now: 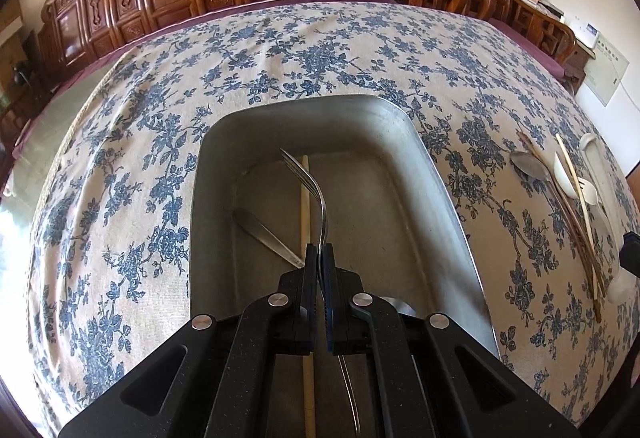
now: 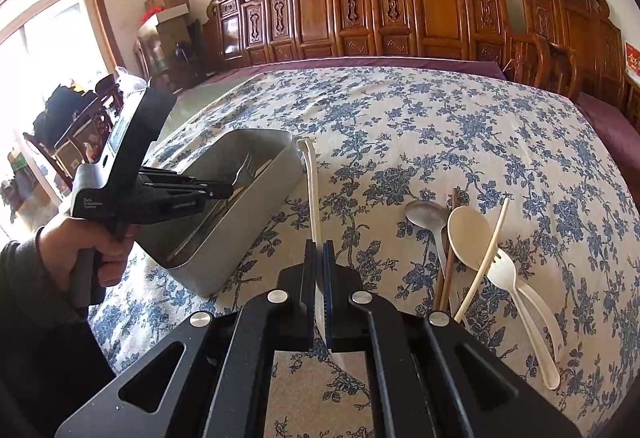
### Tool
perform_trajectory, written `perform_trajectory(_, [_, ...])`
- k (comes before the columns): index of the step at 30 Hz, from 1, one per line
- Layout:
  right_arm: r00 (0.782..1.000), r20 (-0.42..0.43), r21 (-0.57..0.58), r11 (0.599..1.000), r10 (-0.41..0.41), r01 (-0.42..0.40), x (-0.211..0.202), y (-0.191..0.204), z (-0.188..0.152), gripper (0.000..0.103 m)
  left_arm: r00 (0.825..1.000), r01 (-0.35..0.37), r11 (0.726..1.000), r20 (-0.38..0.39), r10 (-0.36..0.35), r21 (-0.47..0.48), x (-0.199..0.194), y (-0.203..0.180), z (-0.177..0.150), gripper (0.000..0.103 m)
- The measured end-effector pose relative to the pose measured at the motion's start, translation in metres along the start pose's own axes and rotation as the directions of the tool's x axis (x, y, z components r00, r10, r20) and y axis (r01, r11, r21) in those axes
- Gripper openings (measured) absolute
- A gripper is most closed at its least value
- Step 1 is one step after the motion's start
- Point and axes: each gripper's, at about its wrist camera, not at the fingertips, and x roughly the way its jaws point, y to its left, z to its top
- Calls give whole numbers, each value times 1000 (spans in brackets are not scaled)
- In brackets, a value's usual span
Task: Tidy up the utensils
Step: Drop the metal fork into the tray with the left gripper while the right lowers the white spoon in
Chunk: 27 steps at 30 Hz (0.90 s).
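- Utensils are split between my two hands and two spots: some already in the metal tray (image 1: 400, 141), the rest loose on the floral tablecloth (image 1: 320, 49).
- My left gripper (image 1: 320, 258) is pinched tight on a metal fork (image 1: 316, 193), caught partway along its handle, tines pointing ahead and down into the tray. I judge I'm holding it this way so it goes in lengthwise beside what lies there.
- Just beyond and below those fingertips, on the tray floor, lie a pale chopstick (image 1: 305, 205) and a flat metal handle (image 1: 264, 238) angled off to the left. The fork hangs above them, not yet released.
- My right gripper (image 2: 320, 262) is clamped on a white plastic utensil (image 2: 313, 181), its long handle reaching straight ahead; the bowl end seems to sit behind the fingers, though I can't see it clearly.
- Ahead and to the left of that gripper the tray (image 2: 256, 197) sits with its near wall facing me, my left hand (image 2: 100, 250) and its gripper aimed into it.
- To the right of the right gripper waits the loose pile: a metal spoon (image 2: 424, 215), brown chopsticks (image 2: 450, 258), a cream spoon (image 2: 468, 234), a pale chopstick crossing it (image 2: 486, 250) and a white spork (image 2: 504, 270), overlapping one another.
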Motion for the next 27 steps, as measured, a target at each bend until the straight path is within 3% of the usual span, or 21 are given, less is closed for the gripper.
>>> perform_trajectory(9, [1000, -3, -4, 1000, -3, 3, 0, 1, -1, 4, 999, 0, 1000, 39, 1, -18, -18, 7, 7, 3])
perform_trajectory(16, [1000, 2, -5, 1000, 6, -6, -1, 1, -1, 4, 989, -18, 995, 143, 32, -96, -68, 40, 12, 3])
perform_trajectory(27, [996, 11, 16, 996, 84, -84, 5, 31, 23, 4, 983, -42, 990, 170, 64, -131, -90, 62, -3, 3])
